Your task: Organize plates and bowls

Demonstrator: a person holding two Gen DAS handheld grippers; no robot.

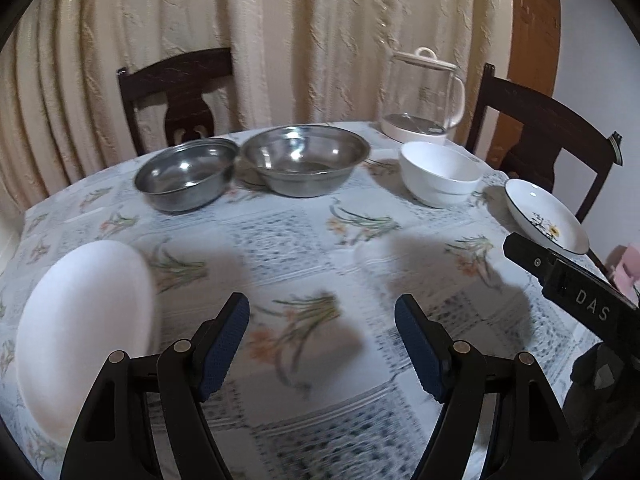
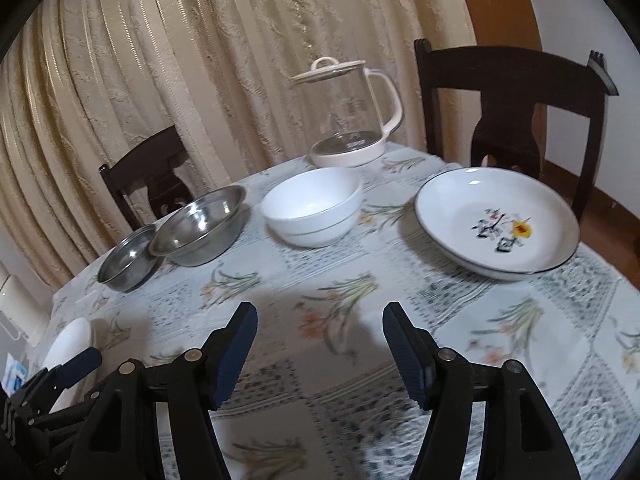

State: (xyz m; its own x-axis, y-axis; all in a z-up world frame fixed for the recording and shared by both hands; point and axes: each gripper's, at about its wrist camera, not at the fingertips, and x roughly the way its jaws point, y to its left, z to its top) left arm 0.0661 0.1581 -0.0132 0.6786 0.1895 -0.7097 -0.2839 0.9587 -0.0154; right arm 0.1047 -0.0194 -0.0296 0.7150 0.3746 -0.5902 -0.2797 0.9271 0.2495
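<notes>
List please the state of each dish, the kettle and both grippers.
Small steel bowl: upright, empty.
Large steel bowl: upright, empty.
White bowls: two nested, upright.
Flower plate: upright, empty.
Plain white plate: blurred.
Glass kettle: lid on.
Left gripper: open.
Right gripper: open.

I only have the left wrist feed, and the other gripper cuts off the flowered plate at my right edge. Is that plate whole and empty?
Observer: Yes. The right wrist view shows the flowered plate whole, with nothing in it but its painted flower. It lies flat on the tablecloth, apart from the white bowl.
Operator: Is the right gripper holding anything?
Observer: No. The right gripper is open with nothing between its fingers, over bare cloth short of the plate.
Operator: What is behind that plate?
Observer: A dark chair stands just past the table edge, its whole back in view.
</notes>
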